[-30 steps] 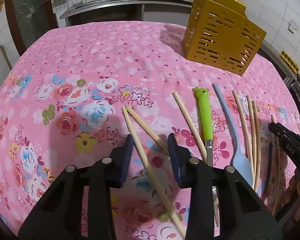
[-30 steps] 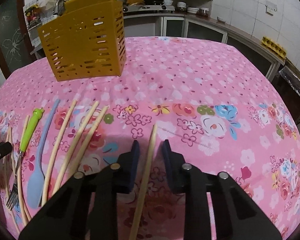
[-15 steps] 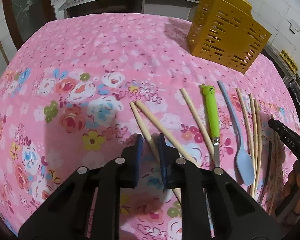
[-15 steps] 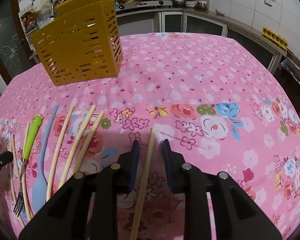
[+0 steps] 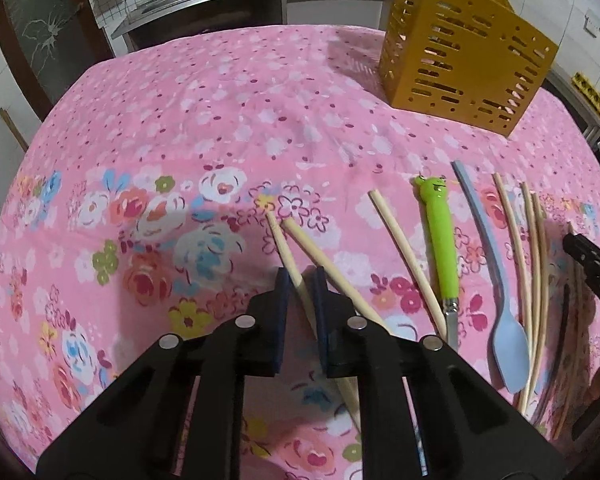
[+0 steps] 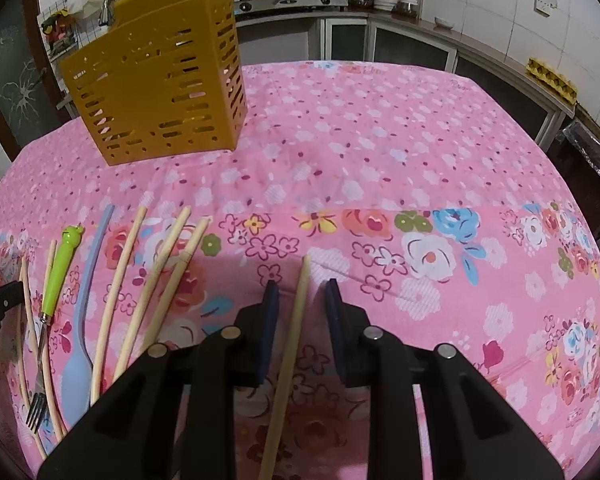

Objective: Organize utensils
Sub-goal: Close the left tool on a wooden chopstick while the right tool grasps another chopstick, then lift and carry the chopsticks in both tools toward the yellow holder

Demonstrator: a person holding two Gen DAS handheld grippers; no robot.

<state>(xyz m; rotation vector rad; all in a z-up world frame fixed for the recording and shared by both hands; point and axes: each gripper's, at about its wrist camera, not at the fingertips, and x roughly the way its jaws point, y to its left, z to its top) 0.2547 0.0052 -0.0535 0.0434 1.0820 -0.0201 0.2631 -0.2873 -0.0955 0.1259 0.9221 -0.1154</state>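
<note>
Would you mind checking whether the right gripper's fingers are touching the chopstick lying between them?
Apart. The right wrist view shows pink cloth on both sides of the chopstick, between it and each of the right gripper fingers.

Both wrist views sit low and close over the pink floral tablecloth [image 5: 220, 128], facing forward and downward. The yellow slotted holder [image 5: 464, 60] stands upper right in the left view, upper left in the right view [image 6: 160, 72]; both share it.
</note>
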